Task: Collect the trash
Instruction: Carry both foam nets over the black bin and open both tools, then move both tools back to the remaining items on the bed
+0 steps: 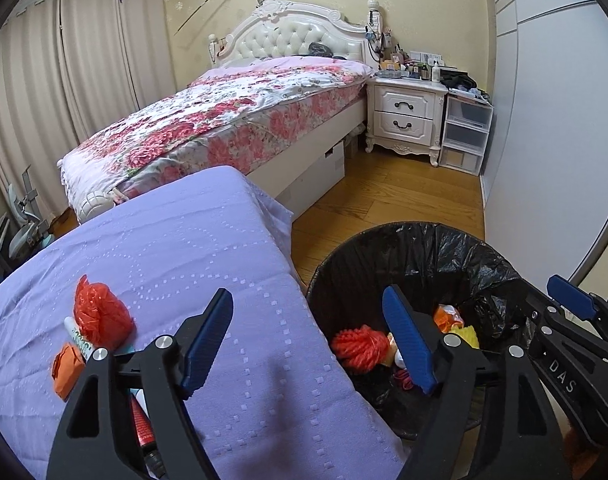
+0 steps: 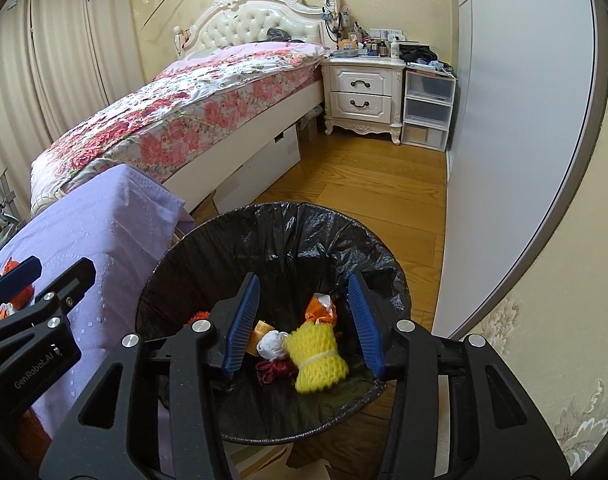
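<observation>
A bin (image 2: 304, 210) lined with a black bag stands on the floor beside a purple-covered surface (image 1: 176, 248). My right gripper (image 2: 304, 320) hangs open over the bin, with nothing in its jaws. Below it in the bin lie a yellow foam net (image 2: 317, 356), a white crumpled wad (image 2: 274, 344), an orange wrapper (image 2: 321, 308) and red string (image 2: 276, 370). My left gripper (image 1: 307, 344) is open and empty, straddling the bin's rim (image 1: 423, 232) and the purple edge. A red foam net (image 1: 359, 348) lies in the bin. On the purple cover sit a red mesh bundle (image 1: 100, 316), an orange packet (image 1: 66, 368) and a white tube (image 1: 78, 340).
A bed (image 1: 224, 120) with a floral cover runs along the left behind the purple surface. A white nightstand (image 1: 403, 116) and plastic drawers (image 1: 465, 136) stand at the back. A pale wardrobe wall (image 1: 551, 120) bounds the right. Wooden floor (image 1: 403, 200) lies between.
</observation>
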Motion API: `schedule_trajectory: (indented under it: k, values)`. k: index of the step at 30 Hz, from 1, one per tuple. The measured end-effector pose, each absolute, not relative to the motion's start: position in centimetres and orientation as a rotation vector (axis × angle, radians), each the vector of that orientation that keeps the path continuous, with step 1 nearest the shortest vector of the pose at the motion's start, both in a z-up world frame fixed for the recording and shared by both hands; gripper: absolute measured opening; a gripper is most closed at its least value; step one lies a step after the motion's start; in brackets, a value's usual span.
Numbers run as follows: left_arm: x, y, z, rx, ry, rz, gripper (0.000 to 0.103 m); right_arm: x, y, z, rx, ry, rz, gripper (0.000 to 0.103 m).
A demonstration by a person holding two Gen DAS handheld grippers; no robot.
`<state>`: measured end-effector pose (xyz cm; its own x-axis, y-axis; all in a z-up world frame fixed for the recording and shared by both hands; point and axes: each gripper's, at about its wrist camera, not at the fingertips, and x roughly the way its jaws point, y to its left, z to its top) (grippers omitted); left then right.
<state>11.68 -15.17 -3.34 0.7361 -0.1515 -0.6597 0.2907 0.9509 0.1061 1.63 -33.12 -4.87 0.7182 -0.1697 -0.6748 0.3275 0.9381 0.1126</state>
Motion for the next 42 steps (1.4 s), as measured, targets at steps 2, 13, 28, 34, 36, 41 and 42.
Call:
schedule_trajectory:
  k: [2,13,28,34,36,41,42]
  values:
    - [11.4,-14.9,-3.1,0.211,0.699,-0.238,0.076,1.4,-33.0,-4.8,0.232,0.717,-0.277,0.050]
    - [9.0,-10.1,-1.6,0.169,0.699,-0.192,0.076,0.0,-30.1,-3.9,0.228,0.712,-0.199,0.051]
    - [5.5,0.0,-1.9,0.100,0.742,-0.028,0.076,-1.6,-22.1,-3.2,0.151,0.735,-0.024,0.051]
    - [5.1,3.1,-3.3,0.068,0.788,0.025,0.076,-2.0,-19.4,-3.5,0.115,0.750,0.025,0.051]
    - [5.0,3.6,-3.6,0.061,0.797,0.029,0.076,-2.0,-18.7,-3.6,0.105,0.755,0.038,0.051]
    - [5.3,3.9,-4.1,0.060,0.824,0.010,0.071,-2.0,-17.5,-3.9,0.087,0.770,0.058,0.051]
    - [5.5,3.8,-4.3,0.062,0.834,0.005,0.069,-1.9,-17.3,-3.9,0.084,0.772,0.061,0.051]
